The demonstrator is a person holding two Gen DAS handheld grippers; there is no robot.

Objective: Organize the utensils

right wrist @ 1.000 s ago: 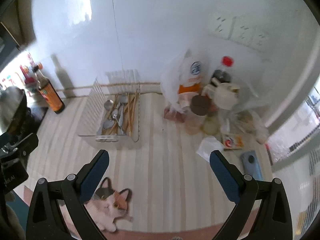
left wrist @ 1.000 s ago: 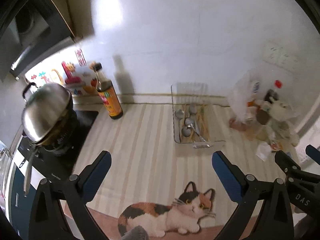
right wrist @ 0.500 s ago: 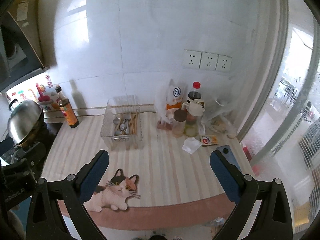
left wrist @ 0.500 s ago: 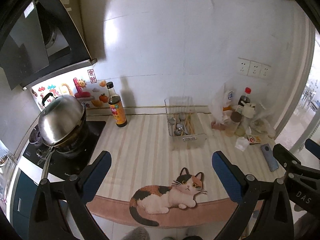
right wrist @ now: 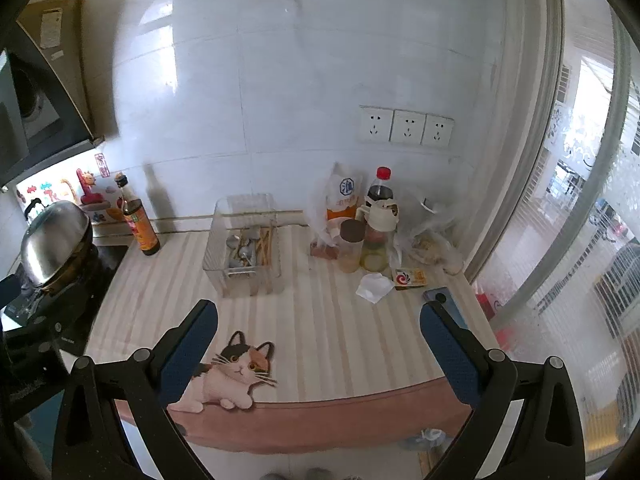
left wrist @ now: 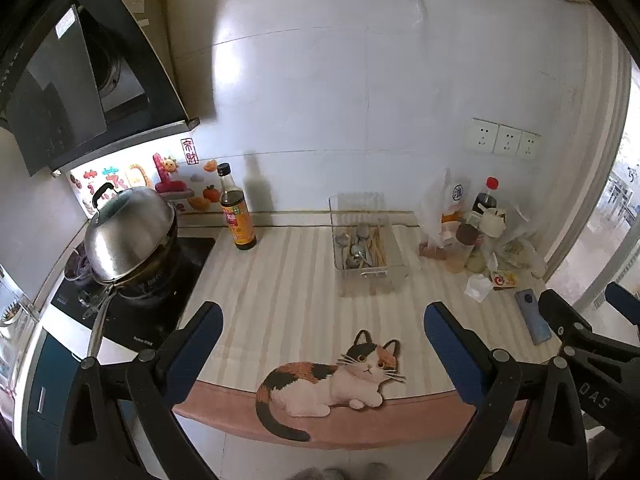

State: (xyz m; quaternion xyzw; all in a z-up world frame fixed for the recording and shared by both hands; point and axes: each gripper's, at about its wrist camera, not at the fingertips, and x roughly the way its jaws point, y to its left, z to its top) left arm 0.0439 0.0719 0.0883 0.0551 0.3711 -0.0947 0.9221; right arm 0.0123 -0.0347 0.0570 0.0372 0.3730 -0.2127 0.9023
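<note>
A clear plastic utensil box [left wrist: 394,270] [right wrist: 218,256] stands mid-counter near the wall. Metal spoons [left wrist: 354,249] [right wrist: 240,250] fill its left side and wooden chopsticks [left wrist: 377,246] [right wrist: 266,242] its right. My left gripper [left wrist: 322,330] hangs open and empty, well back from the counter's front edge. My right gripper [right wrist: 318,326] is likewise open and empty, held off the counter's front. In the left wrist view the right gripper's black body [left wrist: 588,344] shows at the right edge.
A lidded wok [left wrist: 128,236] sits on the stove at left, a soy sauce bottle [left wrist: 237,216] beside it. Bottles, jars and bags [right wrist: 372,228] crowd the right rear. A crumpled tissue [right wrist: 374,286], a small box [right wrist: 410,278] and a phone [left wrist: 534,318] lie at right. A cat mat [left wrist: 336,380] covers the front.
Both grippers have pulled far back and up from the counter; the utensil box has shrunk in view and the counter's front edge and floor now show. Both stay open.
</note>
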